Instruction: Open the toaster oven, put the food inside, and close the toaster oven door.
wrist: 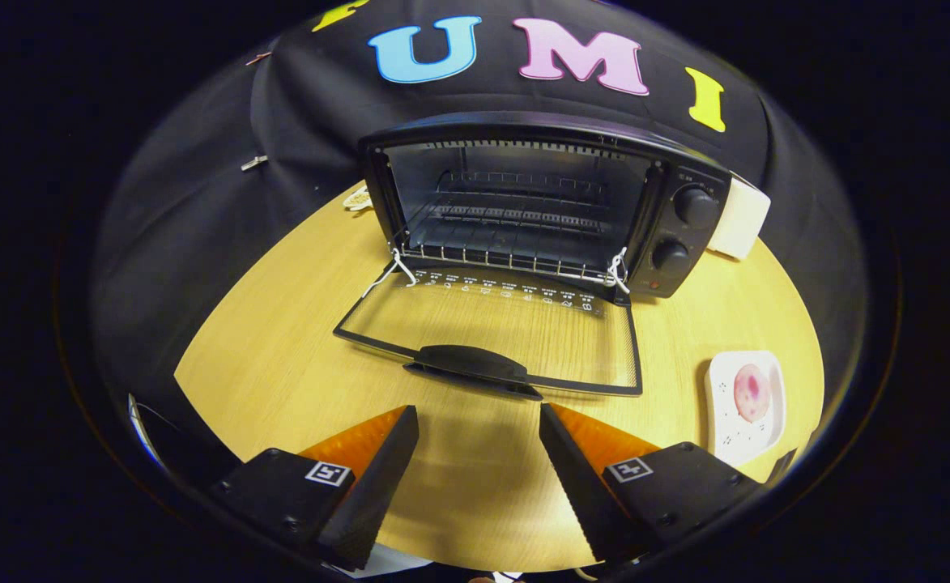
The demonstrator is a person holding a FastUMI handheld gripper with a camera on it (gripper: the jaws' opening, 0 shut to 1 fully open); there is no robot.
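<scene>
A black toaster oven (669, 235) stands at the back of the wooden table (280, 356), with two knobs on its right side. Its glass door (499, 336) lies folded down flat toward me, handle (472, 364) nearest my fingers. The wire rack (507, 239) inside carries nothing. A round pink piece of food (751, 392) rests on a white square plate (726, 437), to the right of the door and beside my right finger. My gripper (479, 425) hovers open just short of the door handle, with nothing between its fingers.
A cream-white box (740, 217) sits behind the oven on its right. A small pale object (356, 198) lies by the oven's back left corner. The table's round edge curves close under my fingers.
</scene>
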